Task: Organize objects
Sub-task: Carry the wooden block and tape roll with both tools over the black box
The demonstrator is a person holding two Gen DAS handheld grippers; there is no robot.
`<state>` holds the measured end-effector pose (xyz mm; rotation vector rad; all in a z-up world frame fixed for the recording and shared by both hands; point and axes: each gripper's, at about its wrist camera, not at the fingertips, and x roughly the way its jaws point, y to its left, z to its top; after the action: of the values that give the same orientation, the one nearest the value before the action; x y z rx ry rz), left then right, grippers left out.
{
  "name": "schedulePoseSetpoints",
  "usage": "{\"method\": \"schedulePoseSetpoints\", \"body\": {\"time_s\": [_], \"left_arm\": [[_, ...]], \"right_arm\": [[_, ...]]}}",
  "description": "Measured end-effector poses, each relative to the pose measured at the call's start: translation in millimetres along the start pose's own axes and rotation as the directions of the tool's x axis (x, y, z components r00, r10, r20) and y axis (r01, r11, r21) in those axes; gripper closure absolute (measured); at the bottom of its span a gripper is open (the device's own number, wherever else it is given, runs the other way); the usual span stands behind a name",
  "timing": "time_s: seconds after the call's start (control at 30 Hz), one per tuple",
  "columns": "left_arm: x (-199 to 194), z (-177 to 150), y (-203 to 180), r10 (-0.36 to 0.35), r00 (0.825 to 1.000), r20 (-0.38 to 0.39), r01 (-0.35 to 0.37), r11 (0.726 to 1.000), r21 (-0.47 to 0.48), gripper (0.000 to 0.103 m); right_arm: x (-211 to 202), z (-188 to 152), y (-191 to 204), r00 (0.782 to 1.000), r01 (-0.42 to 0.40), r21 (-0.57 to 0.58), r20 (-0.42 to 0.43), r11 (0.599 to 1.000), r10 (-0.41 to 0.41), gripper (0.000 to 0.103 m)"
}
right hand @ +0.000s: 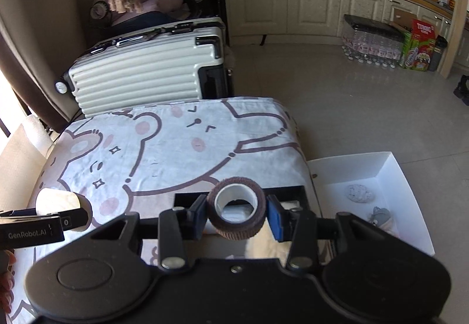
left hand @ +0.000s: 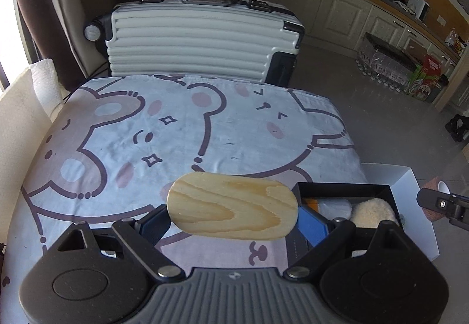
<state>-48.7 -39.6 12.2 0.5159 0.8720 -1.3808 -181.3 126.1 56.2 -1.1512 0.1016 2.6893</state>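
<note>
Both grippers loaded over the bear-print cloth

Left gripper spread wide, clamping a wooden block at frame centre; right gripper pinches a brown tape roll.

My right gripper clamps a roll of brown tape between its blue pads, the roll's white core facing the lens, above a black tray on the bear-print tablecloth. At the left edge my left gripper carries a pale wooden piece. An open white box sits on the floor to the right, a ribbed white suitcase beyond the table.
</note>
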Motion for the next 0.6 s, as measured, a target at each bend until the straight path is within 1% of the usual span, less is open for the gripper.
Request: {"method": "schedulePoseSetpoints", "body": {"time_s": [0.13,0.3,0.47,0.6], "left_arm": [[7.3,-2.8,-19.6,-0.025,0.999,-0.020,0.025,0.999,0.023,0.011],[15.2,-7.2,-39.7,-0.058,0.997,-0.045,0.060,0.998,0.036,0.011],[20.7,-9.1,-51.7,-0.082,0.995,-0.062,0.084,0.996,0.029,0.011],[27.2,-11.5,-60.0,-0.085,0.993,-0.080,0.087,0.996,0.022,0.011]], "right_arm": [[1.8,-5.7,-16.7,1.000,0.026,0.018,-0.014,0.999,-0.026,0.059],[0.8,-11.1,-32.0,0.999,0.038,0.044,-0.019,0.998,-0.037,0.059],[0.6,-14.0,-39.5,0.999,0.031,0.068,-0.020,0.997,-0.030,0.059],[5.6,-12.8,-40.1,0.999,0.025,0.079,-0.025,0.997,-0.023,0.059]]}}
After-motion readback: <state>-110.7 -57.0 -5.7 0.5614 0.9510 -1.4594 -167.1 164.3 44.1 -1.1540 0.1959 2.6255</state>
